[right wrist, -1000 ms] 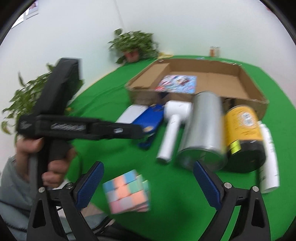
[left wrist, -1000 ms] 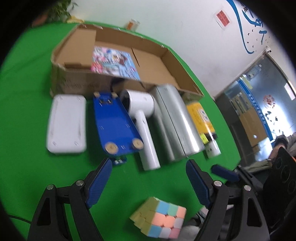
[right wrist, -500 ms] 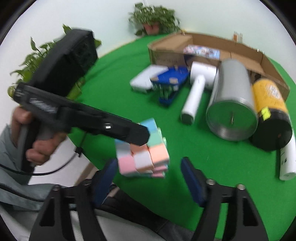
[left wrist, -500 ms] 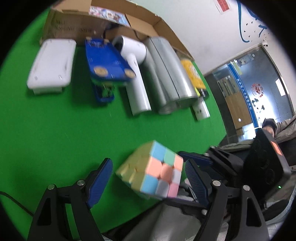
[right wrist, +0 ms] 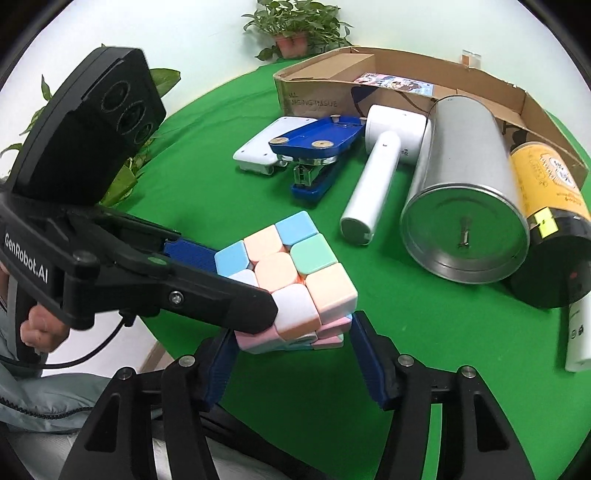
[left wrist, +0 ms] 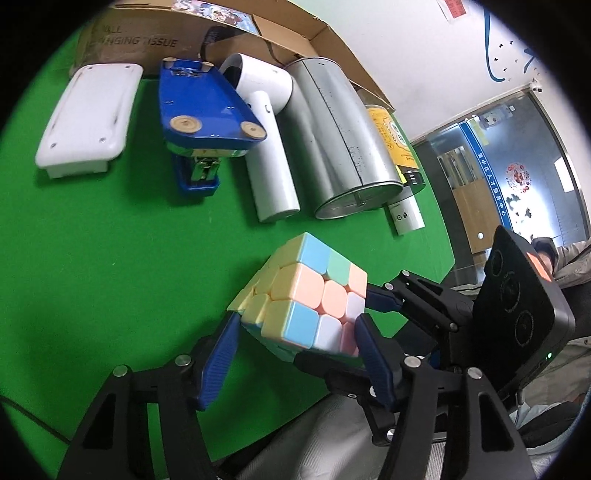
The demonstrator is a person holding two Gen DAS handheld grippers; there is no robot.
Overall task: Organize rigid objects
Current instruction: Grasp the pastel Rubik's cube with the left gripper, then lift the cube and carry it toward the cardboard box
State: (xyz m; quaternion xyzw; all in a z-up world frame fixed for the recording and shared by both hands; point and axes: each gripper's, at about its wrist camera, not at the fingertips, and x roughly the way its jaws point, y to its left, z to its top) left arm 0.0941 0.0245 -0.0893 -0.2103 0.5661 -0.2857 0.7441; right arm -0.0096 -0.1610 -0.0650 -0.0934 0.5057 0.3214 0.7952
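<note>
The left wrist view looks steeply down from the near edge of the green tabletop (left wrist: 92, 258), close over its own fingers (left wrist: 218, 363), facing the cardboard box (left wrist: 147, 40) at the far edge. The right wrist view looks down from the same near edge, angled toward the far left, equally close. Both share the pastel cube (right wrist: 291, 280) and the row of objects before the box.

Cardboard box (left wrist: 229, 33) cut off by top edge

Bright, even room light; soft shadows on the green table (left wrist: 92, 240). Strong fisheye bending with black corners. The white wall (right wrist: 184, 40) glares.
</note>
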